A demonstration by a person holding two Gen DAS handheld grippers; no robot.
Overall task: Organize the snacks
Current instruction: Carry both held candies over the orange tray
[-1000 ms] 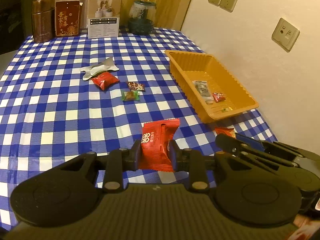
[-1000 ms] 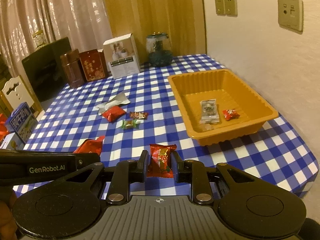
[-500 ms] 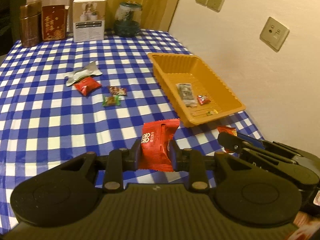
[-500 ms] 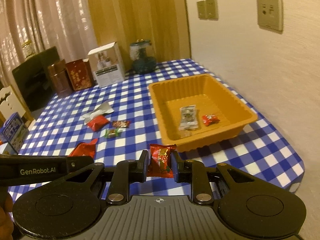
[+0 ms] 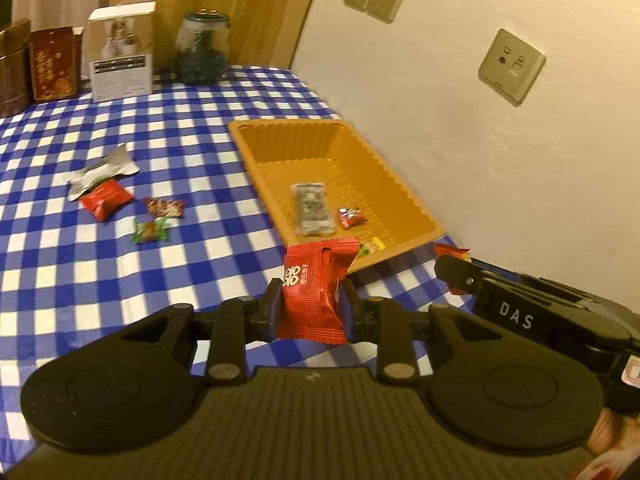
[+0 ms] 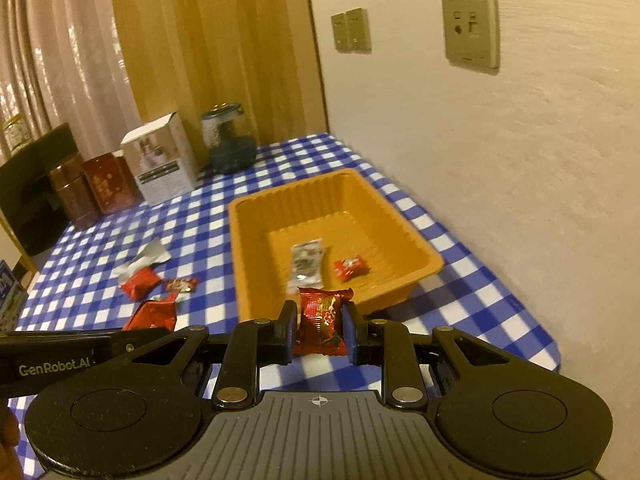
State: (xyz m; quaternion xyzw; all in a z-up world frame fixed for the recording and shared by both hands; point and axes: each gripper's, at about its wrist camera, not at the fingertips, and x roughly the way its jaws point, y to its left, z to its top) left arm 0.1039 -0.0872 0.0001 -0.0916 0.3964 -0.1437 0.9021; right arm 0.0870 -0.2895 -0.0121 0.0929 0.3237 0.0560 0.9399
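My left gripper (image 5: 313, 304) is shut on a red snack packet (image 5: 314, 288) and holds it above the checked cloth, just short of the orange tray's (image 5: 256, 152) near corner. My right gripper (image 6: 319, 326) is shut on a smaller red patterned snack packet (image 6: 321, 320), near the tray's (image 6: 256, 240) front wall. The tray holds a clear packet (image 6: 306, 266), a small red candy (image 6: 351, 269) and a small yellow-green candy (image 5: 372, 246). Loose on the cloth lie a silver wrapper (image 5: 102, 170), a red packet (image 5: 106, 200), a brown candy (image 5: 165, 207) and a green candy (image 5: 151, 230).
A white box (image 5: 121, 50), a glass jar (image 5: 202, 52), a red tin (image 5: 53, 64) and a brown canister (image 5: 14, 68) stand along the table's far edge. The wall (image 5: 480, 128) runs close along the tray's right side. The table's right corner (image 6: 548, 356) is near.
Both grippers have lifted and moved closer to the tray, each still holding its packet. The view has swung right toward the wall.
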